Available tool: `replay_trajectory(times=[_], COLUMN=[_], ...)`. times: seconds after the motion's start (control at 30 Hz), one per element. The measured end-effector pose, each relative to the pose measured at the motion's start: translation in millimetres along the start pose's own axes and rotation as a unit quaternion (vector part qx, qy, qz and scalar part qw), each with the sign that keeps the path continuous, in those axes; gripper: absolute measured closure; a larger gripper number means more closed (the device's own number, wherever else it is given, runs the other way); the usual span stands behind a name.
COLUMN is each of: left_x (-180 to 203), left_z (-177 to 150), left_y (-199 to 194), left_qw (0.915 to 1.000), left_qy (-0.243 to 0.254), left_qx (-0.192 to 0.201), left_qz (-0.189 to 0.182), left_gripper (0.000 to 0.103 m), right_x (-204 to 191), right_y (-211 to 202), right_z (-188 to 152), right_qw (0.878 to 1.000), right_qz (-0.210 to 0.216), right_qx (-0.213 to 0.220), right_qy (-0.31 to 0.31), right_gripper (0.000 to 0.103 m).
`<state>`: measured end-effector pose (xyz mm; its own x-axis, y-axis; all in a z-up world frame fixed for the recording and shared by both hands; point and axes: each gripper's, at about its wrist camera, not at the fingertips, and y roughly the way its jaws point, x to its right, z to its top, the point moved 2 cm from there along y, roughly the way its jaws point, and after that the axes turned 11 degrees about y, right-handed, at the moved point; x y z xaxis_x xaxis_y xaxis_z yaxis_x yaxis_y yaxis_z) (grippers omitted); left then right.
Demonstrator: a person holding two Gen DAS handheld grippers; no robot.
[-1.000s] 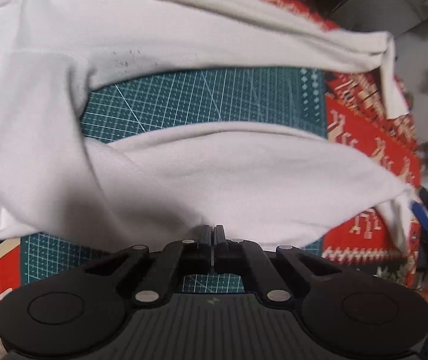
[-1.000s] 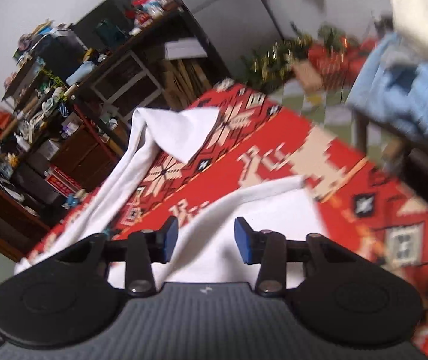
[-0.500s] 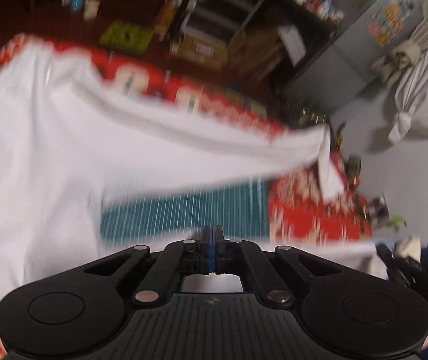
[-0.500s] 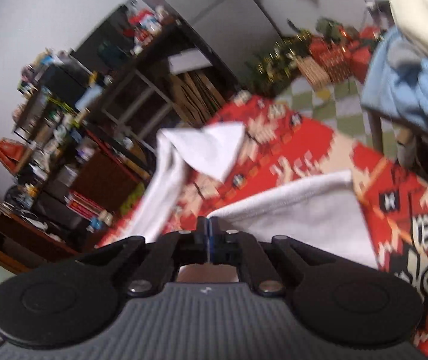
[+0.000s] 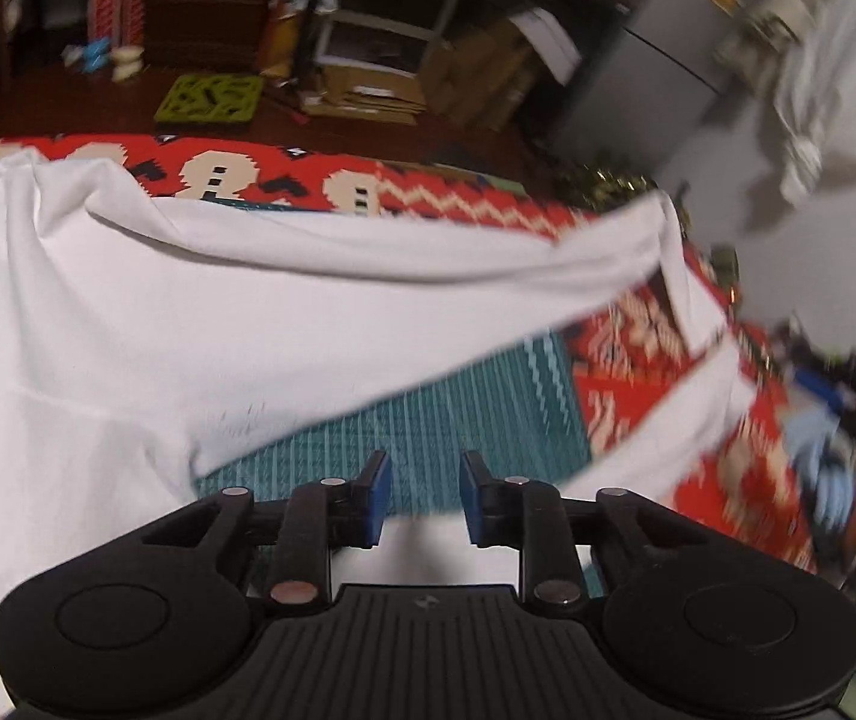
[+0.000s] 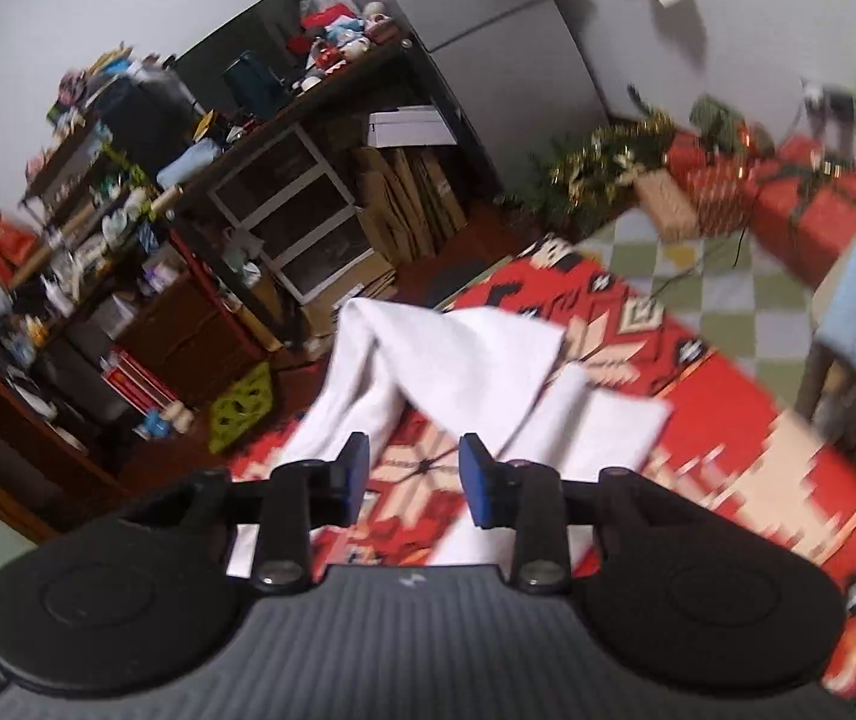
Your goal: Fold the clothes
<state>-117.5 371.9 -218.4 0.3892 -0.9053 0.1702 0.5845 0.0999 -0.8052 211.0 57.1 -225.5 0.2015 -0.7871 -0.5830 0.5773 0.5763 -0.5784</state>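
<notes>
White cotton long-sleeved garment [image 5: 176, 324], spread across red patterned woven cloth [image 5: 464, 204] and teal gridded cutting mat [image 5: 428, 426]; flat support judged to suit folding. 1 sleeve [image 5: 548, 258] stretched toward far right, cuff [image 6: 464, 354] doubled over at cloth's far edge, seemingly mid-fold. Left gripper [image 5: 422, 498] above mat and near hem, jaws opening, nothing between blue pads [image 5: 379, 498]. Right gripper [image 6: 413, 480] just short of folded cuff, jaws opening, empty, bare cloth showing through gap. Cluttered dark wooden shelves [image 6: 128, 228] beyond, well apart.
</notes>
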Motion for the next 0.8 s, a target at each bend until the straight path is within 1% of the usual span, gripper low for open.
replay_trajectory(times=[0.07, 0.13, 0.23, 0.27, 0.37, 0.43, 0.53, 0.57, 0.6, 0.63, 0.7, 0.8], left_x=[3.2, 3.4, -0.3, -1.9, -9.6, -15.3, -23.7, -25.3, -26.6, -27.3, -27.4, -26.2], left_z=[-15.6, -27.7, -38.1, -40.9, -44.7, -46.5, -50.5, -52.2, -53.8, -55.3, -57.1, -57.7], left_y=[-5.4, -12.5, -22.9, -26.3, -34.8, -40.1, -47.9, -50.5, -52.9, -54.8, -57.5, -56.7], left_qw=[0.9996, 0.9992, 0.9995, 0.9996, 0.9998, 0.9995, 0.9988, 0.9987, 0.9986, 0.9985, 0.9984, 0.9987], left_qy=[0.027, 0.038, 0.029, 0.024, 0.0, -0.018, -0.039, -0.041, -0.043, -0.044, -0.044, -0.037], left_qx=[0.003, 0.005, 0.012, 0.014, 0.02, 0.024, 0.028, 0.029, 0.03, 0.031, 0.035, 0.036], left_qz=[0.007, 0.004, -0.005, -0.009, -0.007, -0.003, 0.005, 0.008, 0.009, 0.008, 0.002, 0.0], left_gripper=[0.073, 0.072, 0.071, 0.07, 0.069, 0.069, 0.069, 0.068, 0.068, 0.068, 0.068, 0.068], right_x=[14.1, 35.8, 68.7, 76.9, 75.8, 71.2, 59.3, 56.3, 53.7, 51.5, 47.9, 50.1], right_y=[-7.2, -11.1, -7.7, -5.8, 10.0, 23.4, 44.8, 51.4, 57.5, 62.7, 63.1, 44.5], right_z=[1.2, 1.6, -0.4, -1.9, -11.8, -18.8, -32.1, -35.7, -39.4, -43.6, -48.6, -49.0], right_qw=[1.0, 0.998, 0.996, 0.996, 0.997, 0.997, 0.996, 0.995, 0.995, 0.994, 0.995, 0.996], right_qz=[-0.024, -0.055, -0.079, -0.077, -0.06, -0.053, -0.064, -0.07, -0.077, -0.085, -0.09, -0.075], right_qx=[0.008, 0.01, 0.004, 0.0, -0.014, -0.025, -0.042, -0.047, -0.05, -0.053, -0.045, -0.033], right_qy=[-0.013, -0.007, 0.029, 0.041, 0.052, 0.054, 0.053, 0.05, 0.046, 0.038, 0.022, 0.034], right_gripper=[0.067, 0.066, 0.067, 0.067, 0.072, 0.072, 0.072, 0.079, 0.094, 0.101, 0.102, 0.102])
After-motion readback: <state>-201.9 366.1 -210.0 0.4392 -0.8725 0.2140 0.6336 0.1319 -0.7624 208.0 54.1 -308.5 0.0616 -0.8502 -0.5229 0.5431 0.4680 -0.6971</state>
